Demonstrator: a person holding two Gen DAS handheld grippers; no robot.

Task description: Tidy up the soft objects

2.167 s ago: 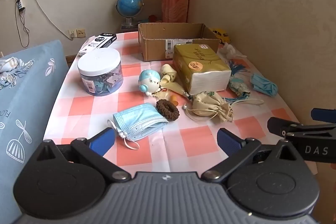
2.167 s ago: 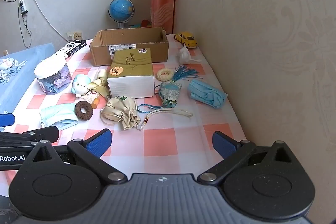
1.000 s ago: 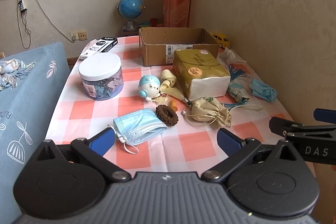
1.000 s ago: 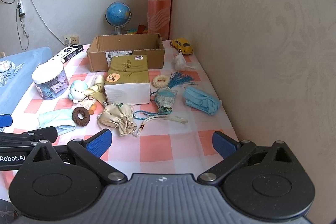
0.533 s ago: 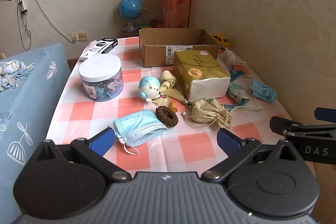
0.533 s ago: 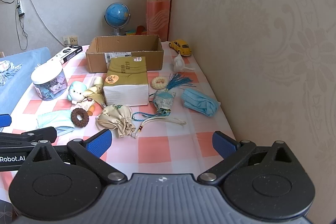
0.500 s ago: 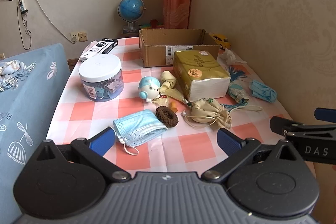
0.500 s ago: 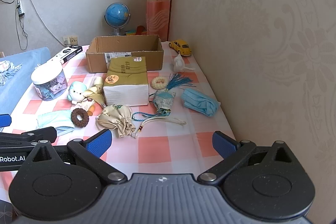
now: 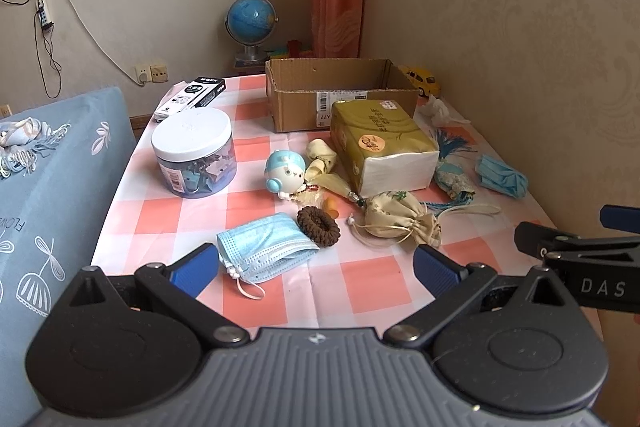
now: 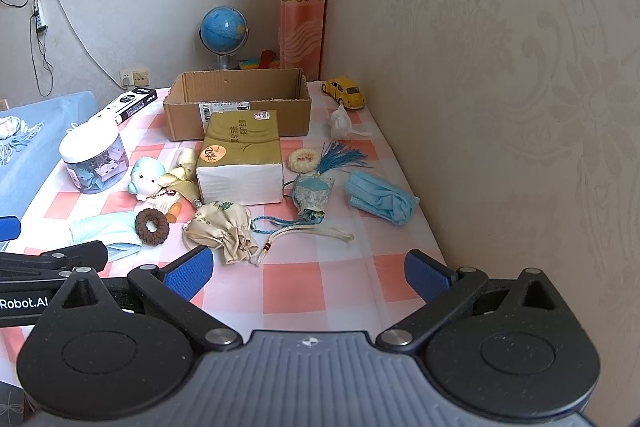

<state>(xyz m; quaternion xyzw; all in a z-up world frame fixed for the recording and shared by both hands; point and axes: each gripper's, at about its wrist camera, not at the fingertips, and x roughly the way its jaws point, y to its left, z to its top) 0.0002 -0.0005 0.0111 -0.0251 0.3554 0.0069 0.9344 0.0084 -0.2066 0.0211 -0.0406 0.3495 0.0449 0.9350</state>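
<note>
Both claws are spread wide and hold nothing: the left gripper (image 9: 314,267) hovers at the near edge of the checked pink-and-white tablecloth (image 9: 360,287), the right gripper (image 10: 308,273) beside it, well short of the open brown cardboard box (image 10: 236,107) at the far end, which looks like the place for the soft things. None of them is in the box yet. Against the box's near wall stands the gold-wrapped tissue pack (image 10: 240,159); near of that pack lie the cream drawstring pouch (image 10: 222,231), the brown knitted hair ring (image 10: 152,221) and the flat pale-blue face mask (image 9: 264,247). On the wall side of the pack lie the crumpled blue face mask (image 10: 380,197), the teal tasselled sachet (image 10: 314,193) and the cream fuzzy hair ring (image 10: 302,159). My worry is the cords: the pouch's strings and the white braided cord (image 10: 308,237) run close to the sachet, so lifting one may drag another. A thin mask may slip from a shallow pinch, or a finger may catch the cloth and tug it. Reaching across the pack could also knock the round blue toy figure (image 9: 285,175) or the clear plastic jar with white lid (image 9: 194,151).
</note>
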